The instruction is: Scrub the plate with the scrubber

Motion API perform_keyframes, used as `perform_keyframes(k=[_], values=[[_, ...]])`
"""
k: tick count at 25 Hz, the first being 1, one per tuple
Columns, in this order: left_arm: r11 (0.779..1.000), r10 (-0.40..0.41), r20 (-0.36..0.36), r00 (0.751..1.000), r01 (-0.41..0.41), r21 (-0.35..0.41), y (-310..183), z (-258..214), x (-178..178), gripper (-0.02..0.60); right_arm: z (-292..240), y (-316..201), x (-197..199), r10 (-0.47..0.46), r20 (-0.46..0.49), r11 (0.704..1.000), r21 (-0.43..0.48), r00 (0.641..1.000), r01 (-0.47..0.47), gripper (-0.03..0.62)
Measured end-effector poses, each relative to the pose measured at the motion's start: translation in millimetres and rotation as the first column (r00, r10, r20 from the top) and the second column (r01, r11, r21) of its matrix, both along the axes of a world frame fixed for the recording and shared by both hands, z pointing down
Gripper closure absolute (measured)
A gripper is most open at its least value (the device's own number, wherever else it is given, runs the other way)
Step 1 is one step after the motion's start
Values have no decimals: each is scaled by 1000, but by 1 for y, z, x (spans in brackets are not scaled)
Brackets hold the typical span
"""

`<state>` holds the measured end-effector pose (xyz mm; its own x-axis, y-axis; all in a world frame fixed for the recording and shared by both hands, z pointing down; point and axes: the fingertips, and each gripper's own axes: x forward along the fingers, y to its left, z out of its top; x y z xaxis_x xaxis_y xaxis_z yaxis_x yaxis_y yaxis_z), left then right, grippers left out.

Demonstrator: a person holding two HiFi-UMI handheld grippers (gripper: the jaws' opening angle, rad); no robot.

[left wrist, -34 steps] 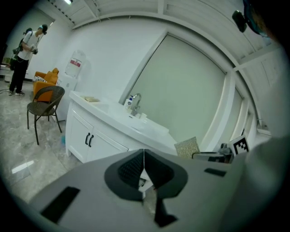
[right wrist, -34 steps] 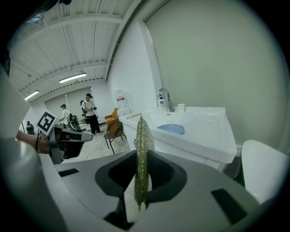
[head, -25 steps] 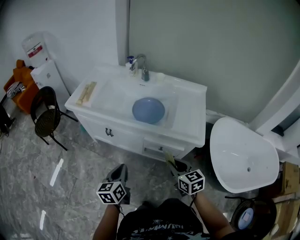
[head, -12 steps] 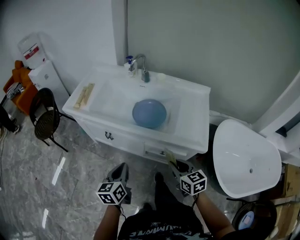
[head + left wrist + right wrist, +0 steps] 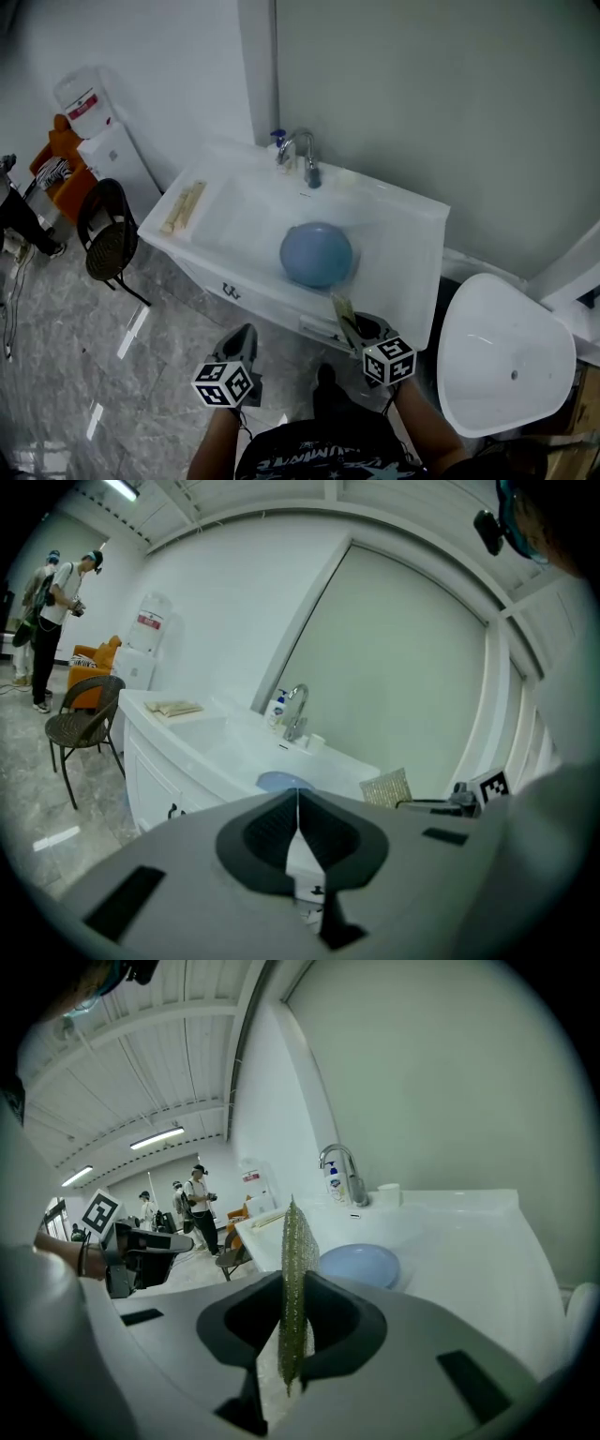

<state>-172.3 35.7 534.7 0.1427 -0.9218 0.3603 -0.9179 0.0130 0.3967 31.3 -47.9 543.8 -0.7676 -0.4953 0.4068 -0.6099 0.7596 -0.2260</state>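
A round blue plate [image 5: 317, 254] lies in the basin of the white sink [image 5: 234, 202], below the tap [image 5: 305, 155]; it also shows as the plate [image 5: 359, 1264] and the plate [image 5: 281, 781]. My right gripper [image 5: 349, 328] is shut on a flat glittery scrubber [image 5: 294, 1288], held upright, just in front of the sink's edge. My left gripper [image 5: 240, 344] is shut and holds nothing, low at the left over the floor, short of the sink cabinet.
A folded cloth [image 5: 183, 207] lies on the sink's left ledge. A soap bottle [image 5: 278, 142] stands beside the tap. A black chair [image 5: 111, 242] and a water dispenser [image 5: 101, 136] stand left. A white tub [image 5: 502, 352] sits right. People [image 5: 49, 607] stand far left.
The sink and plate have drawn closer and shifted right in the head view as the person stepped forward. Both grippers stay shut, the right one nearer the sink's front edge.
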Motion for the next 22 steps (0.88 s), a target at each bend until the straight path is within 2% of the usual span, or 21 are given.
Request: perform_keyframes(k=[10,22], values=[[999,-38,19,999,38,-8,-61,-6,12,563,-5,-72,-4,-49,41,998,-25,998,50,522],[998,-50,49,998,51,-30,-107,-2,34,563,5,-122,-1,-90,72,994,-56,993,94,522]])
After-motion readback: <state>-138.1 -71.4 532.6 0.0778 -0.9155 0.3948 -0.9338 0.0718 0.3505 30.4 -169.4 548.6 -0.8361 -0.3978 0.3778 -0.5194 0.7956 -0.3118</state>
